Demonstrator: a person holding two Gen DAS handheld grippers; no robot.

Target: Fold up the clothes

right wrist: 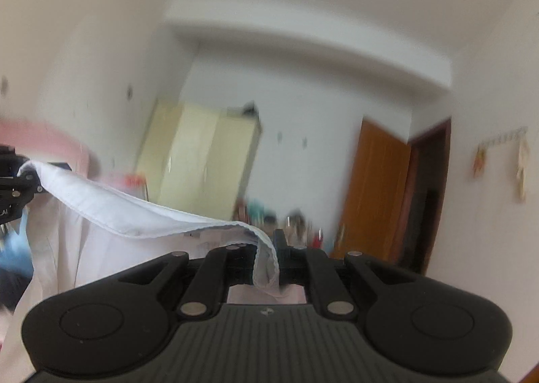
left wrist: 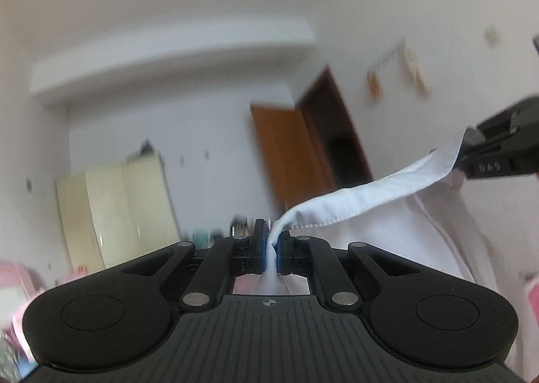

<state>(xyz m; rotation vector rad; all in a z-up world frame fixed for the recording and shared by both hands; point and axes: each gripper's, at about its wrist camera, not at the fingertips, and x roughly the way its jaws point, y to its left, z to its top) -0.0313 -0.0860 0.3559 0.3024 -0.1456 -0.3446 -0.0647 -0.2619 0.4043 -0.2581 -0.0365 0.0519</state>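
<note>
In the left wrist view we see the left gripper (left wrist: 272, 250) closed tight, its two blue-faced pads pinching a bunched corner of one white garment (left wrist: 370, 204). From that pinch the hemmed edge of the cloth rises and runs to the right edge of the picture, where the right gripper (left wrist: 471, 150) holds its other end; we cannot tell from here how far that one is closed. The rest of the garment hangs down below the stretched edge, in the air, with nothing carrying it that we can see. Behind, blurred, we count one pale yellow wardrobe (left wrist: 114, 211) with three door panels, one orange door (left wrist: 289, 154) standing open, and some pink fabric (left wrist: 17, 282) at the lower left.

In the right wrist view the right gripper (right wrist: 269, 258) has its fingers drawn together on the other corner of the same white garment (right wrist: 134, 211), the stitched hem folding over between them. The edge stretches off to the left, where the left gripper (right wrist: 20, 181) grips it at the border of the picture. The body of the cloth drapes down below that line. We again count one wardrobe (right wrist: 202, 160), one open door (right wrist: 374, 191), and two small items hanging on the right wall (right wrist: 502, 160), too blurred to name.
</note>
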